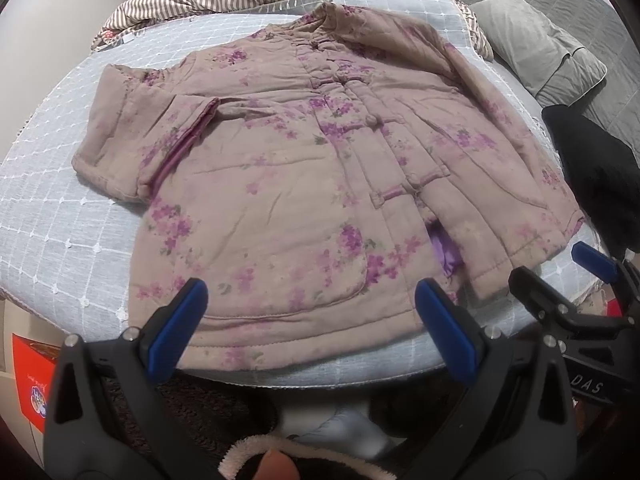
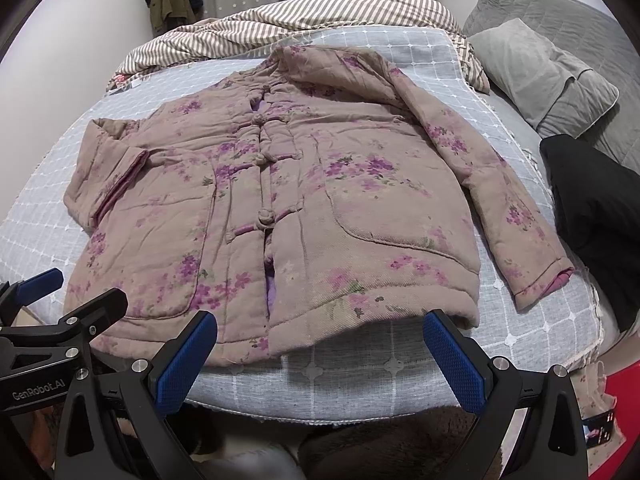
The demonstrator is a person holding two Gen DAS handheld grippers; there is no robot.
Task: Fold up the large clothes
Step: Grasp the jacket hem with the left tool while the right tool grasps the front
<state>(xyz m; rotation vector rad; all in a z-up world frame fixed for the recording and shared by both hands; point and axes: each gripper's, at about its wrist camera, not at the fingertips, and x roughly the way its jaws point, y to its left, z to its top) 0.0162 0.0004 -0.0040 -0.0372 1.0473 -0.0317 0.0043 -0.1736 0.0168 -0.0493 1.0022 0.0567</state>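
A padded mauve jacket (image 1: 288, 184) with purple flower print and knot buttons lies face up on the bed, collar away from me. Its left sleeve (image 1: 156, 136) is folded inward across the chest; the right sleeve (image 2: 504, 196) stretches out toward the bed's right edge. My left gripper (image 1: 312, 320) hovers open over the near hem, empty. My right gripper (image 2: 320, 344) is open too, just short of the hem (image 2: 360, 328), holding nothing. Each gripper shows at the edge of the other's view: the right gripper (image 1: 560, 276) and the left gripper (image 2: 76, 284).
A pale blue checked bedspread (image 1: 60, 216) covers the bed. A striped blanket (image 2: 312, 12) is bunched at the far end. Grey pillows (image 2: 548, 76) and a black garment (image 2: 592, 216) lie to the right. A red box (image 1: 32, 384) stands on the floor at left.
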